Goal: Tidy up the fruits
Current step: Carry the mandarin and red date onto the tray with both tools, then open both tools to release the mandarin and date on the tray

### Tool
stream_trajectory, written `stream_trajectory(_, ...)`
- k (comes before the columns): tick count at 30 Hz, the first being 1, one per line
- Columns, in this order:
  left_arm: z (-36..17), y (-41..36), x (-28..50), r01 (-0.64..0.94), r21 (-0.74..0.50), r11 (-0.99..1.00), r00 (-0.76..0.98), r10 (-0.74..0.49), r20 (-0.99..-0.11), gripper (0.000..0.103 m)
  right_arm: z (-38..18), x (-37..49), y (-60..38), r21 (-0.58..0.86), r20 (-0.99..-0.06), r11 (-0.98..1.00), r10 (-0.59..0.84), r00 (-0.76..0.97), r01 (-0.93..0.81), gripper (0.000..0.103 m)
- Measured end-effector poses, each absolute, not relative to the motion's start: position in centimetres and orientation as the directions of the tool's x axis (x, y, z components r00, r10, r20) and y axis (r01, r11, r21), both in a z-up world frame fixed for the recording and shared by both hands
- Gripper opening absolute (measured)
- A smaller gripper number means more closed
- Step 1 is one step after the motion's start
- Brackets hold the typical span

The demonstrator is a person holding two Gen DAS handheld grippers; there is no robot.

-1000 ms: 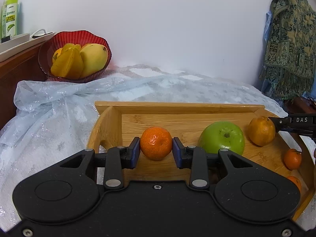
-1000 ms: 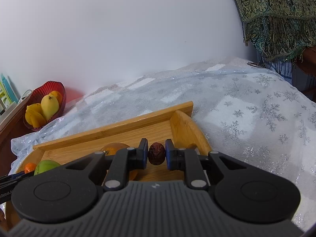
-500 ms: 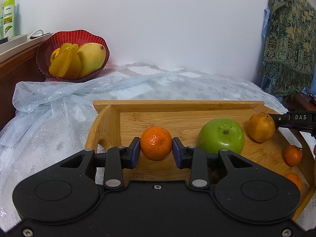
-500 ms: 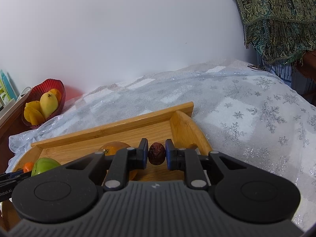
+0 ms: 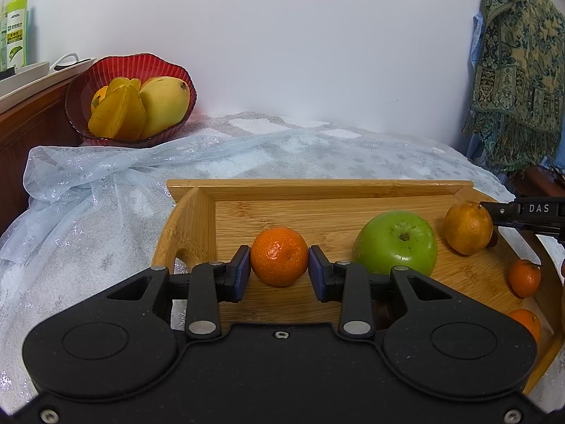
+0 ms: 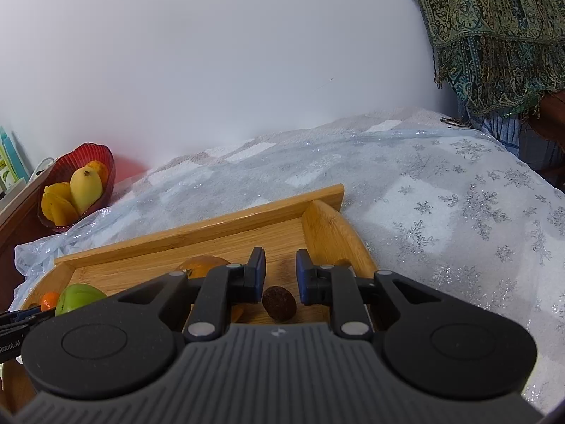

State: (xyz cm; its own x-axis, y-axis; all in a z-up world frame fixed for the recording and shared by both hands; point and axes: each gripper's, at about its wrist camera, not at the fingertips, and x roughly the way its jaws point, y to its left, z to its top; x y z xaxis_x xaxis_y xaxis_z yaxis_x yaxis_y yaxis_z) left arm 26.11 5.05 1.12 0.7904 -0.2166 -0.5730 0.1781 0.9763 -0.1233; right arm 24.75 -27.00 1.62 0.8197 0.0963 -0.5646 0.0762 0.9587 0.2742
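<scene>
My left gripper (image 5: pixel 279 265) is shut on a small mandarin (image 5: pixel 279 252) just above the left end of the wooden tray (image 5: pixel 317 189). In the right wrist view my right gripper (image 6: pixel 280 269) hangs over the tray's right end (image 6: pixel 328 226). Its jaws are opening, and a dark brown wrinkled fruit (image 6: pixel 279 302) lies on the tray floor just below the pads, touching neither. A green apple (image 5: pixel 395 242), an orange (image 5: pixel 468 228) and two small mandarins (image 5: pixel 524 278) lie on the tray.
A red bowl (image 5: pixel 134 67) with a mango and starfruit stands at the back left beside a wooden cabinet. A snowflake-patterned cloth (image 6: pixel 441 212) covers the table. A patterned shawl (image 5: pixel 519 81) hangs at the right.
The right gripper's pads have parted and the brown fruit has dropped from between them onto the tray. The left gripper and its mandarin have stayed put.
</scene>
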Motion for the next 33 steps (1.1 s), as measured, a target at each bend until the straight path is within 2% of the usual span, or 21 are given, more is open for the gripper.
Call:
stream_trajectory(2,1.2,5.1,26.1,0.177,-0.125,0.976,0.792,-0.216,-0.571,0.033,1.7,24.7,-27.1,0.279,-0.562,0.957,0.095,0.822,0.08,0.03)
stream_trajectory(5,1.3,5.2,25.9,0.175,-0.128,0.976,0.798,-0.217,-0.562,0.042,1.7,24.6,-27.1,0.275,-0.558,0.958,0.088,0.825,0.083,0.032)
stream_trajectory(9,1.3,5.4,25.9,0.171,-0.135,0.976,0.797,-0.218,-0.563,0.043,1.8,24.4,-27.2,0.274,-0.551,0.958,0.088,0.83,0.08,0.034)
stream_trajectory(12,1.5,5.4,25.7,0.168,-0.133,0.977,0.802,-0.214,-0.558,0.048,2.0,24.3,-27.1,0.269,-0.543,0.96,0.085,0.835,0.078,0.035)
stream_trajectory(14,1.6,5.3,25.5,0.169,-0.123,0.978,0.808,-0.209,-0.55,0.052,2.1,24.1,-27.0,0.262,-0.536,0.962,0.08,0.84,0.076,0.05)
stream_trajectory(18,1.9,5.1,25.0,0.174,-0.099,0.98,0.822,-0.2,-0.532,0.062,2.5,23.8,-26.8,0.241,-0.521,0.968,0.069,0.851,0.069,0.054)
stream_trajectory(21,2.3,4.9,24.5,0.176,-0.08,0.981,0.835,-0.192,-0.516,0.075,2.8,23.4,-26.4,0.214,-0.504,0.975,0.055,0.862,0.063,0.062)
stream_trajectory(25,2.8,4.7,23.8,0.182,-0.066,0.981,0.849,-0.191,-0.492,0.085,3.2,22.8,-25.7,0.182,-0.478,0.982,0.051,0.877,0.043,0.07)
stream_trajectory(33,3.1,4.7,22.9,0.165,-0.087,0.983,0.855,-0.186,-0.484,0.091,3.6,21.9,-24.2,0.132,-0.438,0.991,0.051,0.898,0.008,0.082)
